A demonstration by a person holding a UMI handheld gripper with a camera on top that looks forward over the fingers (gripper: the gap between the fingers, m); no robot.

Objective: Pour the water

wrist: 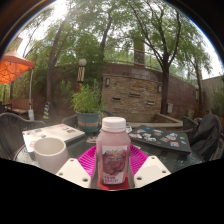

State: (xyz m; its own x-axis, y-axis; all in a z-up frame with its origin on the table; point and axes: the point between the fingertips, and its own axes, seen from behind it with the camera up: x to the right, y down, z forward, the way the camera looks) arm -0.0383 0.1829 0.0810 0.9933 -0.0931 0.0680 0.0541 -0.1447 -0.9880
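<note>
My fingers point(113, 172) look matt pale plastic; the bottle point(114, 152) is glossy clear plastic, and at ten o'clock the cup point(49, 152) looks smooth white ceramic

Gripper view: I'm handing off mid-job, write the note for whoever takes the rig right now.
Gripper: shut on the pink bottle, both pads against its sides, bottle upright, white cap on.
White cup: on the round glass table, ahead of the fingers and to their left, standing upright. Its inside is not visible enough to tell its contents.
Also on the table: a potted plant beyond the bottle, a white box behind the cup.
Done: bottle grasped.
Left: the cap appears closed, so it likely needs opening; then carry the bottle over the cup, tilt and pour.
</note>
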